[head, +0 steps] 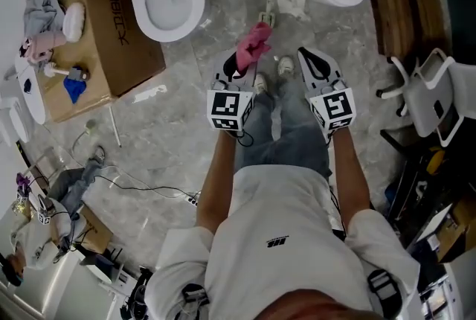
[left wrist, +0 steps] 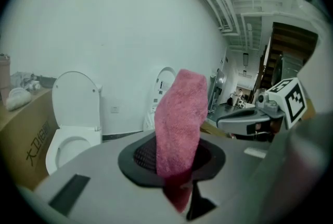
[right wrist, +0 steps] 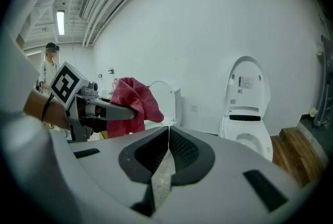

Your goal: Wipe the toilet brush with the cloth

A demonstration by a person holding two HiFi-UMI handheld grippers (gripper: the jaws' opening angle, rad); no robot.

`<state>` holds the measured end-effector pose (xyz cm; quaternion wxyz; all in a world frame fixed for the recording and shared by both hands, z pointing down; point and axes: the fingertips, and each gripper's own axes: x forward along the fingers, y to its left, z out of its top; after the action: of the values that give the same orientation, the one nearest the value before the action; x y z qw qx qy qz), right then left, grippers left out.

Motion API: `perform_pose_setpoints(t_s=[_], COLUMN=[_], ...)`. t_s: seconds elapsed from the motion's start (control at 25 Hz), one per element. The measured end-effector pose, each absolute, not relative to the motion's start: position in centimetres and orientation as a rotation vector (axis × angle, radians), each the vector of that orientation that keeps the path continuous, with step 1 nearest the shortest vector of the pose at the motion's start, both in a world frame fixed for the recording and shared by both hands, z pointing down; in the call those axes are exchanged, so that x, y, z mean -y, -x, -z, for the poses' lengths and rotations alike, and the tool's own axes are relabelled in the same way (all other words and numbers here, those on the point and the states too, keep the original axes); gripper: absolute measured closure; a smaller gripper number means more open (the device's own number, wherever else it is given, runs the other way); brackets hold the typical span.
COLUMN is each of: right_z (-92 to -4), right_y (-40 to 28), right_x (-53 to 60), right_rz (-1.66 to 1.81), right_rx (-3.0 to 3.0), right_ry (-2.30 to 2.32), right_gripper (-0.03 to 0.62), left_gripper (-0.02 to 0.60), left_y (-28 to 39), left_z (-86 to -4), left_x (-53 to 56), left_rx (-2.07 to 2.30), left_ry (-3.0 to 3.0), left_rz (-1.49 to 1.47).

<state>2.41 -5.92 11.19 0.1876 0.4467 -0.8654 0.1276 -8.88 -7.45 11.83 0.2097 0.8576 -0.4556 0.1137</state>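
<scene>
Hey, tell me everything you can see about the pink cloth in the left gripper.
The pink cloth looks like fuzzy terry or microfibre, plain. Bunched into a narrow wad, it is clamped in the shut jaws of the left gripper, most of it sticking out past the tips, a shadowed end hanging below. Nothing else touches it.

Bright, even indoor light fills every view, leaving only soft shadows on the floor (head: 171,103) and no harsh glare. Both gripper views bulge fisheye-style inside dark round edges. The cloth (left wrist: 179,119) looks slightly soft near the lens, and a ceiling lamp (right wrist: 61,22) glows.
</scene>
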Motion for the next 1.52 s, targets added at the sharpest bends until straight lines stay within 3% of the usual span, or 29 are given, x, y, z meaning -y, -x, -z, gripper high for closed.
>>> perform_pose_setpoints(t_s=[1.04,1.52], right_z=[-41.9,-58.1], right_y=[-5.7,-7.1], right_x=[15.1,17.5], right_rz=[-0.406,-0.353], right_rx=[2.417,2.393], right_ry=[-1.063,-1.010], right_gripper=[0.571,0.548], left_gripper=[0.493,0.493], left_y=[5.2,6.6], left_z=[-40.5,-53.4], left_x=[15.8,18.9], left_rx=[1.231,1.248], left_ry=[-2.323,-2.338], left_rz=[-0.377,-0.342])
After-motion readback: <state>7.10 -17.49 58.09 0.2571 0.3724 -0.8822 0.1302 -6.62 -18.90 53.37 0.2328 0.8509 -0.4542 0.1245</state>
